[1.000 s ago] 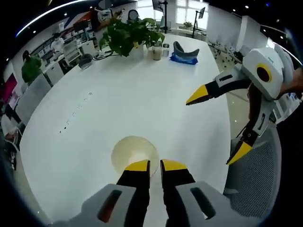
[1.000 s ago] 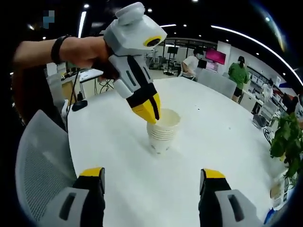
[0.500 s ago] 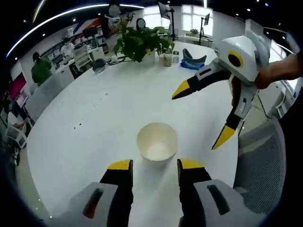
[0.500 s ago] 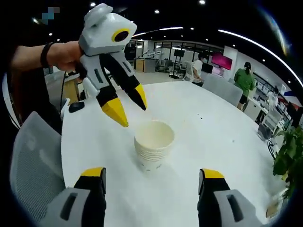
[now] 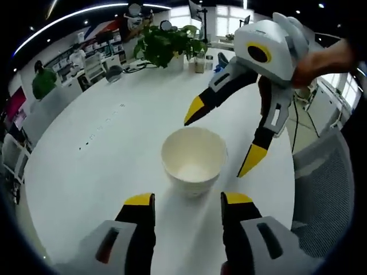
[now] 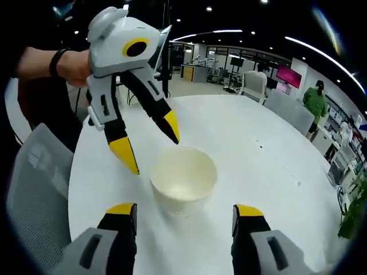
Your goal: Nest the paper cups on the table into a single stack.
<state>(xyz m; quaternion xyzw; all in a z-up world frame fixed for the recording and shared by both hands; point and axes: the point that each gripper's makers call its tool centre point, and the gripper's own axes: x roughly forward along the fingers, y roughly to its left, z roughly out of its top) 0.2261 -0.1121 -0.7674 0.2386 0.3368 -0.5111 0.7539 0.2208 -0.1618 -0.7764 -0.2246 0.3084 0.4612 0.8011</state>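
Where a second ago its jaws pinched the rim, the left gripper point(image 5: 186, 200) now stands open before the cup stack point(image 5: 193, 161) on the worktop point(image 5: 86, 172). Opposite, the right gripper point(image 6: 184, 211) waits open too; nesting looks finished.

Cup stack point(image 5: 194, 161) — between two gaping claws
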